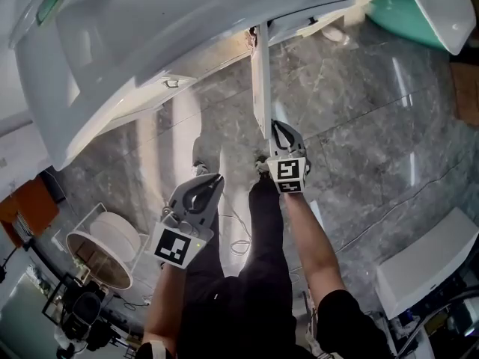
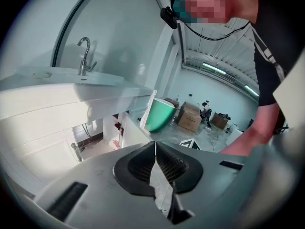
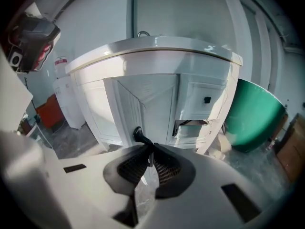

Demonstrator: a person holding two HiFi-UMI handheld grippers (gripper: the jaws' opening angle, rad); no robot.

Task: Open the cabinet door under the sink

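The white cabinet door (image 1: 260, 81) under the sink (image 1: 150, 43) stands swung out, edge-on in the head view. My right gripper (image 1: 275, 126) is at the door's outer edge. In the right gripper view its jaws (image 3: 151, 148) are shut on the dark door handle (image 3: 138, 134), with the panelled door (image 3: 143, 104) just ahead. My left gripper (image 1: 217, 178) hangs lower left, apart from the cabinet, shut with nothing in it. The left gripper view shows its closed jaws (image 2: 155, 144), the faucet (image 2: 85, 56) and the open cabinet interior (image 2: 90, 135).
A green tub (image 1: 408, 13) sits to the right of the vanity. A white spool (image 1: 105, 245) and camera gear are at lower left, a white box (image 1: 426, 264) at lower right. Cardboard boxes (image 2: 189, 117) stand farther off. My legs stand on the grey marble floor (image 1: 359, 140).
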